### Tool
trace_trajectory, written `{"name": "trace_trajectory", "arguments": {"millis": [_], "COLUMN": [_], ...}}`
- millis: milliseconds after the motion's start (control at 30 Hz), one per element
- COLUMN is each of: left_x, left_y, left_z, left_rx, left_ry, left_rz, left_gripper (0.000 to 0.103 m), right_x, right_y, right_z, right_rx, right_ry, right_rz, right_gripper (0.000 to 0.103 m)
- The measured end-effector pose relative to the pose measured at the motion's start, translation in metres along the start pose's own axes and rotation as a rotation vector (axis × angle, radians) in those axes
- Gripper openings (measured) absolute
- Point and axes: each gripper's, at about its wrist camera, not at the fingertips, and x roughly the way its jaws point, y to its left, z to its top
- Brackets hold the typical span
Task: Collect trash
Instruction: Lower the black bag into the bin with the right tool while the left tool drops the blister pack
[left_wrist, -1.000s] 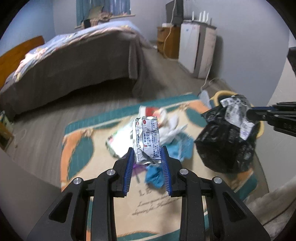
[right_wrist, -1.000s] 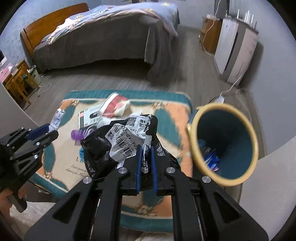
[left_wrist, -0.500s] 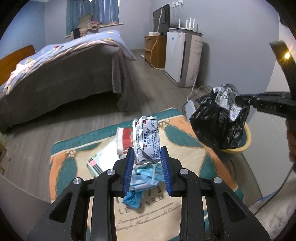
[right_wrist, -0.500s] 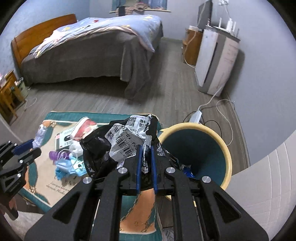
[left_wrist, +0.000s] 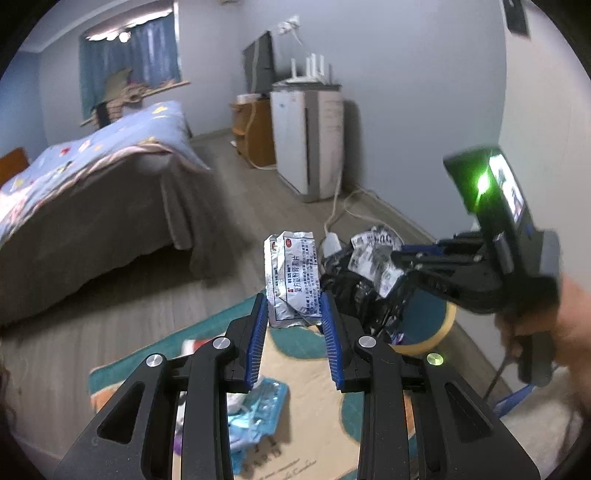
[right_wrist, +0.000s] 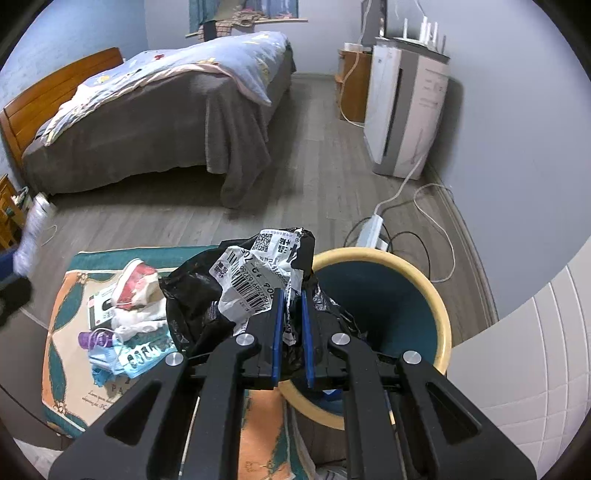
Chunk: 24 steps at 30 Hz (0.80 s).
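**Both loads ride toward the bin, and the right one is nearer**

Our right gripper (right_wrist: 291, 314) is clamped tight on a crumpled black plastic bag (right_wrist: 199, 291) with a torn white shipping label (right_wrist: 251, 280) stuck to it; the bag bulges out to the left of the narrow blue pads (right_wrist: 276, 332). Just right of the bag and past it, its rim partly hidden by the bag, stands the yellow-rimmed wastebasket (right_wrist: 436, 306) with its teal inside, mouth tilted toward us. We judge this hand to be the nearer to the drop: a short carry to the right should put the bag over the opening.

Our left gripper (left_wrist: 295, 314) pinches a silver foil medicine sachet (left_wrist: 291, 277) by its lower edge, so the sachet stands upright, long axis pointing up and away from the pads. From this hand the wastebasket (left_wrist: 443, 325) lies to the right and a little farther off, with the right gripper (left_wrist: 454, 269) and its bag (left_wrist: 354, 291) in between. We reckon the sachet has to wait or go round.

Nearer to us on the patterned rug (right_wrist: 59, 332) lies the rest of the trash: a red and white wrapper (right_wrist: 136, 280), a purple bottle cap (right_wrist: 92, 338) and a blue face mask (right_wrist: 129, 356), all left of the wastebasket.
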Motion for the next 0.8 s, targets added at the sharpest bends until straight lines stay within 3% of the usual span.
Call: {"name": "trace_trajectory", "arguments": {"millis": [133,300,800], "left_x": [0.038,0.068,0.134], "left_y": [-0.010,-0.035,-0.072], "left_z": [-0.006,-0.005,0.000], "left_rx": [-0.056,0.015,0.034], "left_ry": [0.067,0.094,0.139], "left_rz": [-0.058,-0.061,-0.092], "left_gripper": [0.031,0.031,0.031], "right_x": [0.010,0.026,0.047], "right_y": [-0.026,-0.062,-0.124], "right_z": [-0.003,-0.010,-0.022], "right_rx": [0.038,0.103,0.204], "right_ry": [0.019,0.061,0.102], "right_rz": [-0.025,-0.051,-0.141], "right_gripper": [0.009,0.009,0.009]}}
